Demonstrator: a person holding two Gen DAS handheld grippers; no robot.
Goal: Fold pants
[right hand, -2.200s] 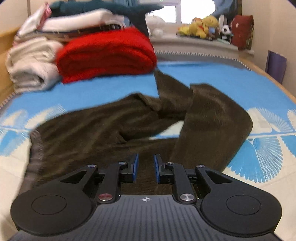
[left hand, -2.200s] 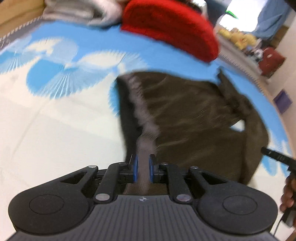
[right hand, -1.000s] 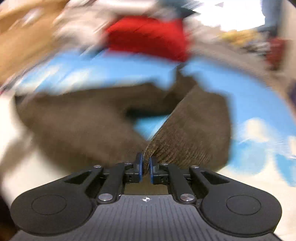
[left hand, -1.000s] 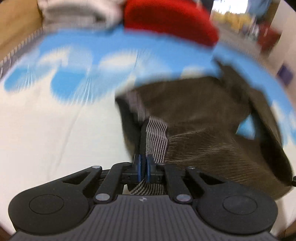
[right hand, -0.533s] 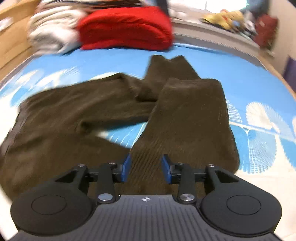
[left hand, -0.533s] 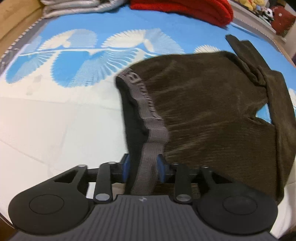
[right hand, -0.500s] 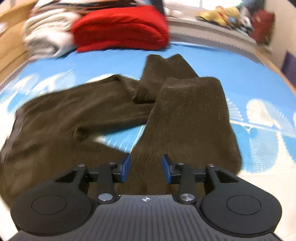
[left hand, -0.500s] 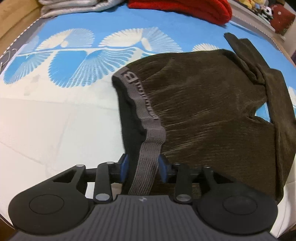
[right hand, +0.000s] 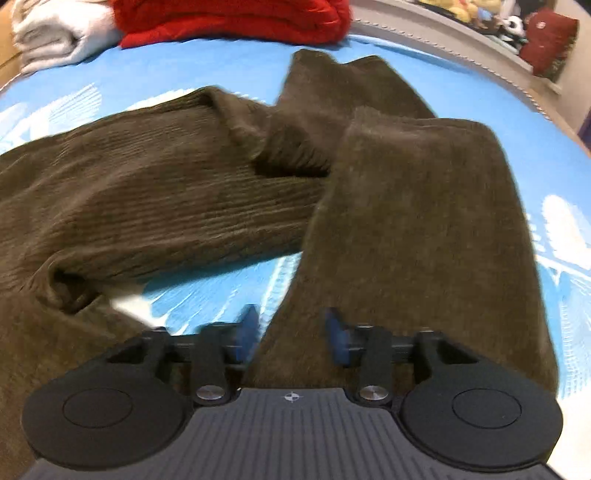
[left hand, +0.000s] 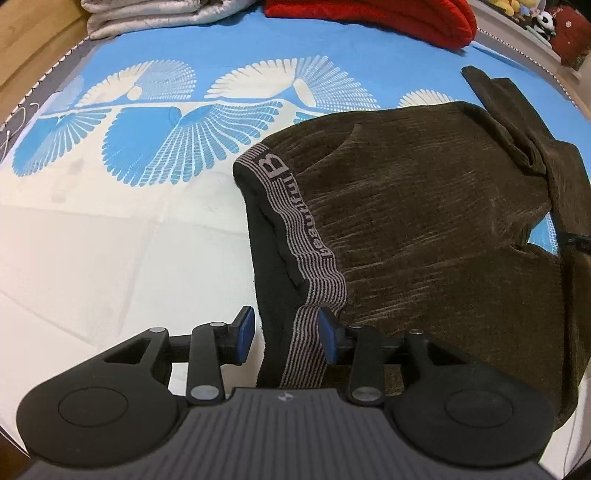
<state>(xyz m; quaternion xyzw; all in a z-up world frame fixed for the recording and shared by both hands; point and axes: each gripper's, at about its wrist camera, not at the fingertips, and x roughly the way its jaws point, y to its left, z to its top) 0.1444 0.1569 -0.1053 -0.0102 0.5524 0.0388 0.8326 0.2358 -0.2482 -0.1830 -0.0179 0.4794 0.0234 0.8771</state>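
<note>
Left wrist view: dark brown corduroy pants (left hand: 424, 206) lie spread on the blue-and-white patterned bed (left hand: 110, 229).
Left hand-held gripper (left hand: 284, 338) stands open astride the grey striped waistband (left hand: 314, 280); right hand-held gripper (right hand: 290, 334), somewhat blurred, apparently open over one pant leg (right hand: 417, 229).

A bedroom in a home. The work surface is a bed with a blue and white patterned sheet (left hand: 155, 122). Folded bedding lies at its far end: a red blanket (right hand: 229, 16) beside pale blankets (left hand: 147, 14). Soft toys (left hand: 532, 14) sit on a ledge beyond the bed.
</note>
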